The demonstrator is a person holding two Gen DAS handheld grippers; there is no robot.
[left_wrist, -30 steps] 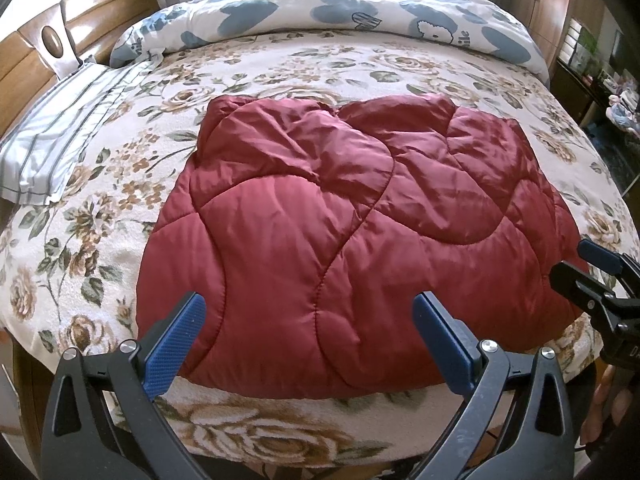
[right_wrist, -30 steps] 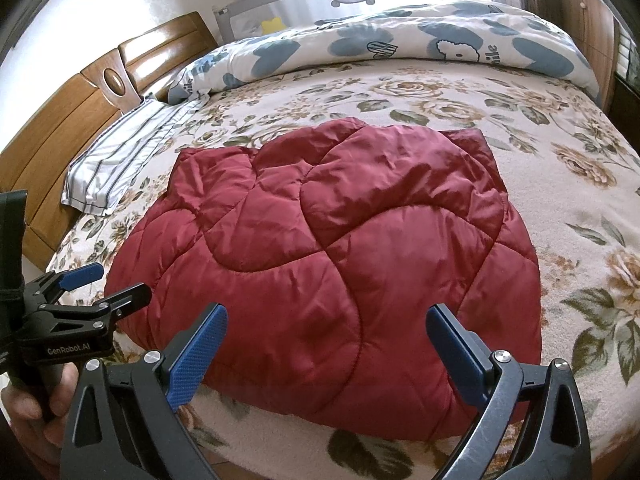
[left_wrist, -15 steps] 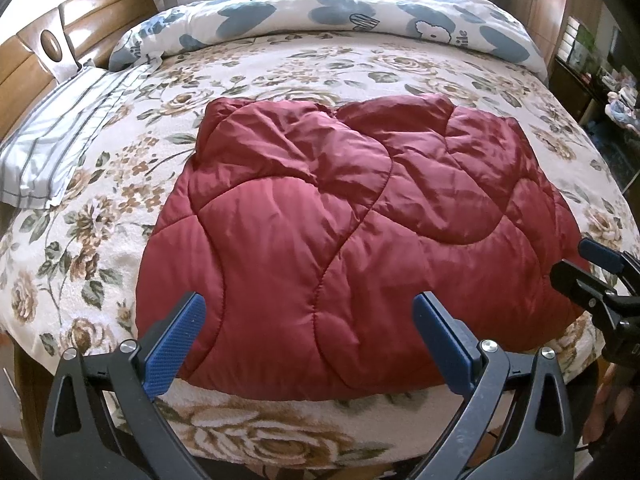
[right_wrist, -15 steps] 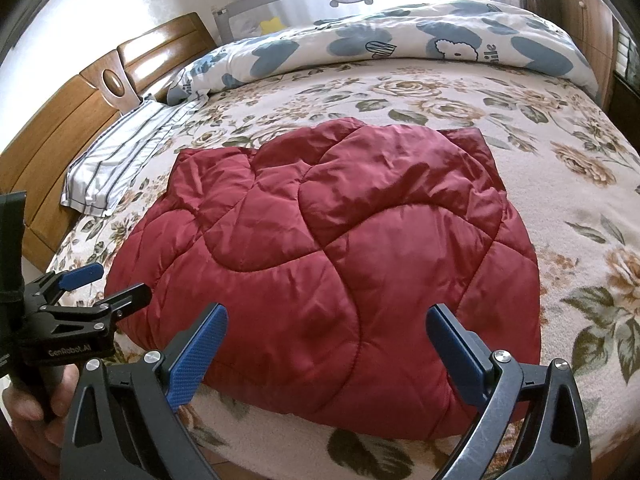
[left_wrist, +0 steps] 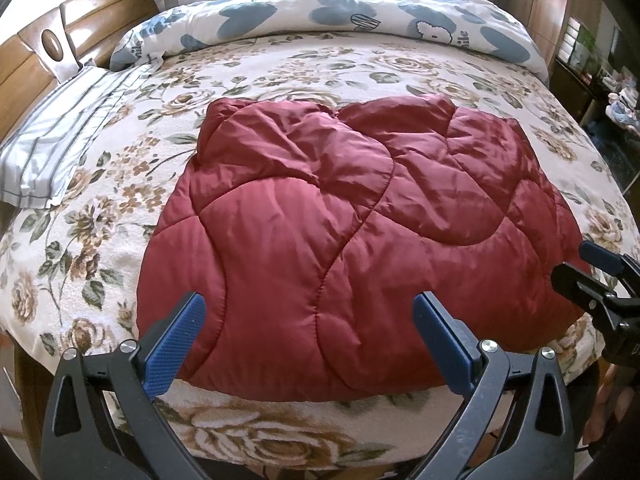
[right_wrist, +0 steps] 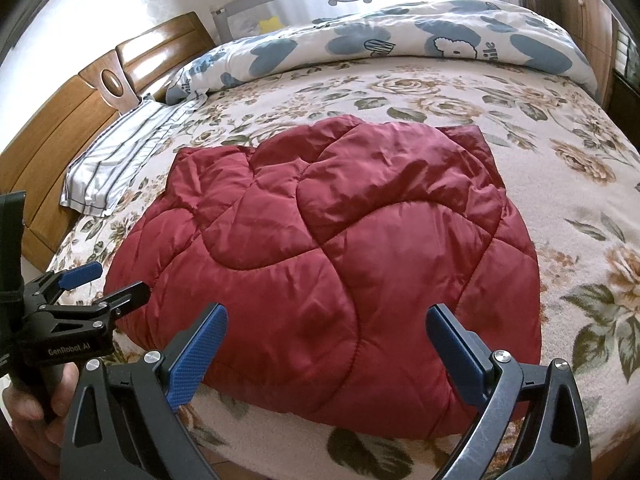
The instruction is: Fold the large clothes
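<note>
A dark red quilted padded garment (left_wrist: 344, 232) lies folded in a broad mound on the floral bedspread (left_wrist: 120, 184), near the bed's front edge. It also shows in the right wrist view (right_wrist: 340, 252). My left gripper (left_wrist: 310, 332) is open and empty, held just in front of the garment's near hem. My right gripper (right_wrist: 326, 344) is open and empty, in front of the hem further right. Each gripper appears in the other's view: the right gripper (left_wrist: 576, 268) at the garment's right corner, the left gripper (right_wrist: 102, 282) at its left corner, both apart from the cloth.
A striped grey-white pillow (left_wrist: 56, 136) lies at the left by the wooden headboard (left_wrist: 36, 64). A rolled white-and-blue duvet (left_wrist: 340, 16) runs along the far side. Wooden furniture and shelves (left_wrist: 576, 40) stand at the right. The bed's front edge (left_wrist: 280, 440) is just below my grippers.
The left wrist view has shifted a little to the right, so the pillow sits further left. The garment and both open grippers are otherwise unchanged.
</note>
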